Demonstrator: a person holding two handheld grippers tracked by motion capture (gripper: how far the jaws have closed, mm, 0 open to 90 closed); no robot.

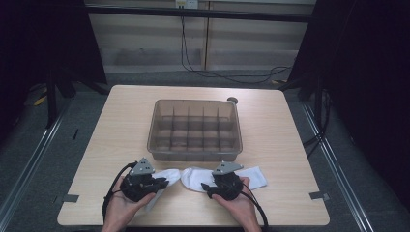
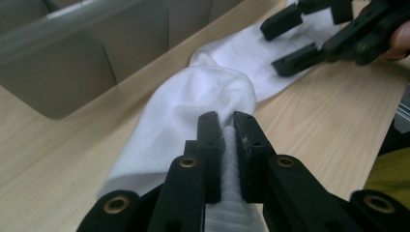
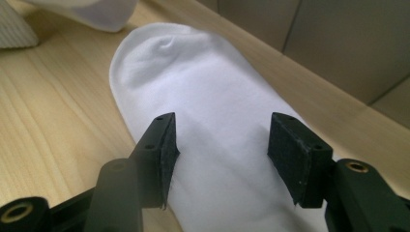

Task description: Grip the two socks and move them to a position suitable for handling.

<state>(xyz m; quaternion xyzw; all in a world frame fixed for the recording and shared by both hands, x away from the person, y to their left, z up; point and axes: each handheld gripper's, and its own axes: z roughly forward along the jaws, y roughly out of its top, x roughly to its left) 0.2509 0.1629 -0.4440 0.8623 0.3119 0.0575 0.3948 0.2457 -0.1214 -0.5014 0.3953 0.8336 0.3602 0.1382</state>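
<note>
Two white socks lie on the wooden table in front of a clear bin. My left gripper is shut on a fold of the left sock, which bunches up between its jaws near the cuff. The right sock lies flat, its toe pointing toward the left sock. Over its middle my right gripper hovers open, one jaw on each side, with the pads clear of the fabric. The left gripper view shows the right gripper farther off over that sock.
A clear plastic bin with several divided compartments stands just beyond the socks at the table's middle. A small dark round object sits behind its far right corner. The table's front edge lies close beneath both hands.
</note>
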